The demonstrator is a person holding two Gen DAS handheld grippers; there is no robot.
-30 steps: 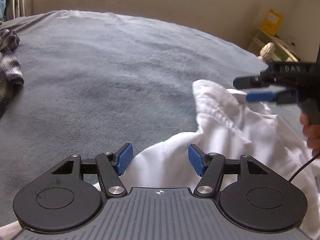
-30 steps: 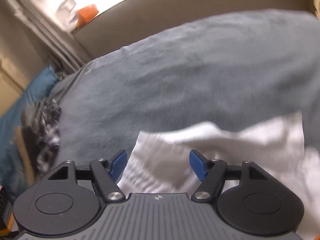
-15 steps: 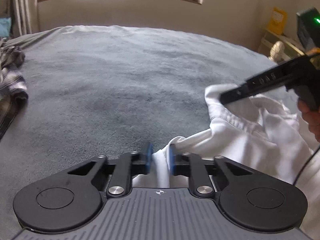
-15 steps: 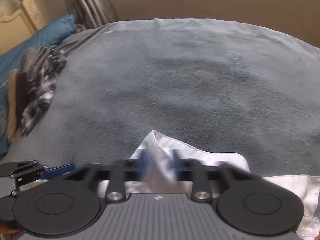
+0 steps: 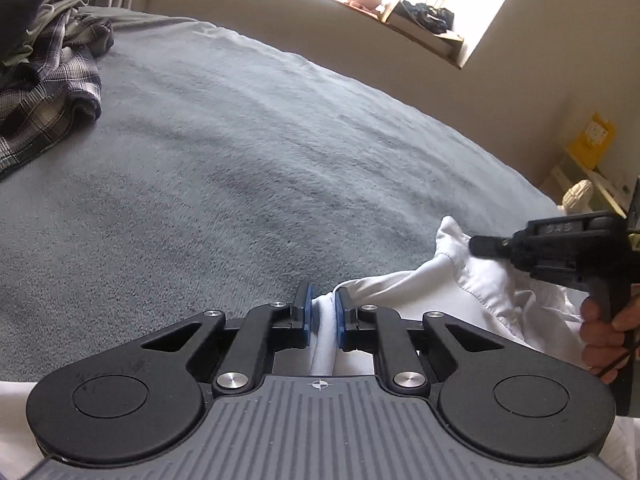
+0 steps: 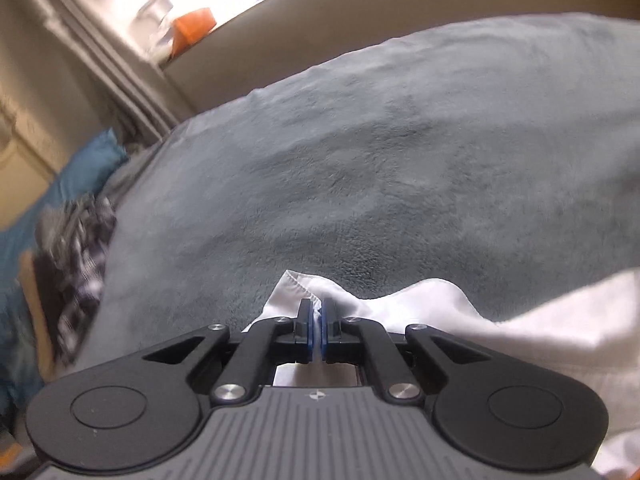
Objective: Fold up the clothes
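Note:
A white garment (image 5: pixel 472 292) lies at the near edge of a grey blanket (image 5: pixel 248 168) on a bed. My left gripper (image 5: pixel 322 312) is shut on a fold of its edge, held between the blue pads. My right gripper (image 6: pixel 318 320) is shut on another edge of the white garment (image 6: pixel 520 336), near a hemmed corner (image 6: pixel 294 280). In the left wrist view the right gripper (image 5: pixel 480 246) comes in from the right, pinching the garment's raised corner, with a hand on its handle.
A pile of plaid and dark clothes (image 5: pixel 44 72) lies at the bed's far left, also blurred in the right wrist view (image 6: pixel 76 248). A blue pillow (image 6: pixel 72 176) is behind it. A windowsill (image 5: pixel 400 12) and beige wall run beyond the bed. A shelf with a yellow box (image 5: pixel 592 140) stands at right.
Both grippers were open over the white garment one second ago and have closed on its edge. Both have since lifted and shifted with the cloth held.

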